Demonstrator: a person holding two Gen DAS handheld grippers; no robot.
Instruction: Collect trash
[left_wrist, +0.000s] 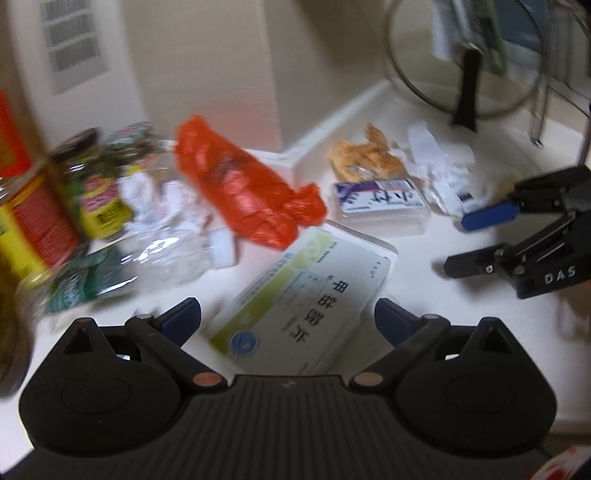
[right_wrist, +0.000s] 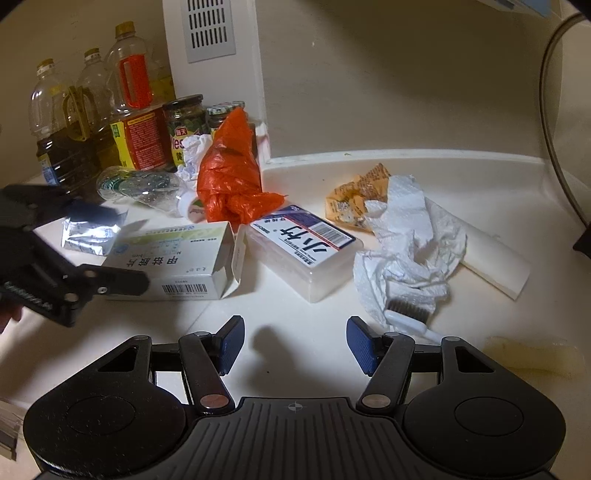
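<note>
Trash lies scattered on a white counter (right_wrist: 303, 325). A white and green medicine box (left_wrist: 303, 306) with an open end flap sits between the wide-apart fingers of my left gripper (left_wrist: 288, 315); the pads stand clear of its sides. In the right wrist view the left gripper (right_wrist: 118, 247) straddles that box (right_wrist: 177, 266). My right gripper (right_wrist: 295, 343) is open over bare counter with nothing between its fingers, and the left wrist view has the right gripper (left_wrist: 460, 242) at the right edge. Nearby are an orange plastic bag (right_wrist: 229, 177), a labelled clear plastic box (right_wrist: 306, 251), crumpled paper towel (right_wrist: 410, 243) and a yellow wrapper (right_wrist: 354, 199).
A crushed clear bottle (right_wrist: 144, 188) and a foil packet (right_wrist: 88, 236) lie left of the medicine box. Oil bottles (right_wrist: 62, 140) and jars (right_wrist: 184, 125) stand at the back left by a wall column (right_wrist: 214, 74). A toothbrush head (right_wrist: 410, 314) pokes from the paper towel. A glass lid (left_wrist: 465, 62) leans at the back.
</note>
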